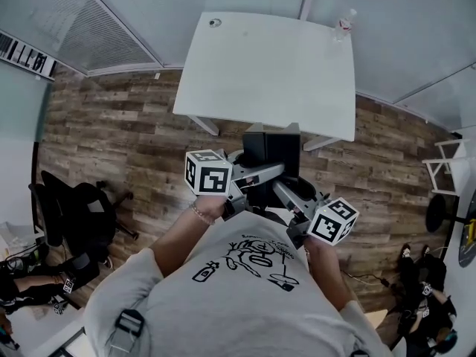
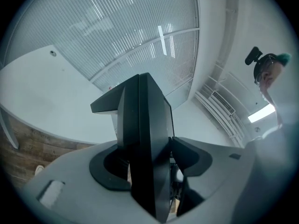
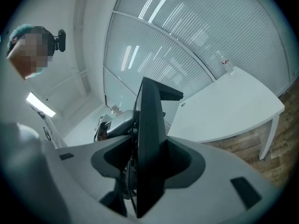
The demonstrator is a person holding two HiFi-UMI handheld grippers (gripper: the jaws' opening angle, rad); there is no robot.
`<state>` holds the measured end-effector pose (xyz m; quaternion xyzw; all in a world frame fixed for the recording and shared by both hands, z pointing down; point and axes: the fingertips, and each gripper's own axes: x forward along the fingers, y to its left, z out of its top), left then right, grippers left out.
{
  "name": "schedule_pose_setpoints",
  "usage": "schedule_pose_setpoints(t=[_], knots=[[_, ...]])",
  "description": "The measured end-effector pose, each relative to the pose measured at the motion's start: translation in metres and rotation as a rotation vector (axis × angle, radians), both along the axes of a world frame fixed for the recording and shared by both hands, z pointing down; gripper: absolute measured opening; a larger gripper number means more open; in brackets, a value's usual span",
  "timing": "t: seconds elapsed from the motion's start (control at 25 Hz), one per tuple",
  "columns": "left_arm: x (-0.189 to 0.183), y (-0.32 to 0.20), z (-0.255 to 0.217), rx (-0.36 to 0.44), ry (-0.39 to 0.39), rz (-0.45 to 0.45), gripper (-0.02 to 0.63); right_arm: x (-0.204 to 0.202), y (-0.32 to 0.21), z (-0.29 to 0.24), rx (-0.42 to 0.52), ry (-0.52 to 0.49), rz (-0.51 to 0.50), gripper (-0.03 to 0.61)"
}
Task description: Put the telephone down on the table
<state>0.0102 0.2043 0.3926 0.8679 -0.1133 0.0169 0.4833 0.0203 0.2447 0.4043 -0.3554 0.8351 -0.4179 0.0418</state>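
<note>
A person stands just short of a white tabletop (image 1: 275,73), holding a black telephone (image 1: 272,149) in the air over the wooden floor (image 1: 134,140), close to the table's near edge. The left gripper (image 1: 259,174) and the right gripper (image 1: 288,197) each have their jaws pinching the telephone's dark body, one from either side. This looks like the carrying stage. The next move likely calls for bringing it forward over the tabletop, lowering it until it rests, then letting go.
</note>
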Motion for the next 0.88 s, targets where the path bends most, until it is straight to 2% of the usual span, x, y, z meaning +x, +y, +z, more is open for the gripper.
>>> schedule_pose_setpoints(t=[0.28,0.6,0.88], knots=[[-0.010,-0.069,0.008,-0.019,-0.004,0.005,0.275,-0.011,-0.069,0.006,-0.025,-0.001,0.006,0.195],[-0.029,-0.161,-0.004,0.007,-0.002,0.003,0.275,-0.030,-0.161,-0.004,-0.005,-0.002,0.001,0.195],[-0.044,-0.215,-0.002,0.003,-0.011,0.017,0.275,-0.046,-0.214,-0.003,-0.016,-0.009,0.015,0.196]])
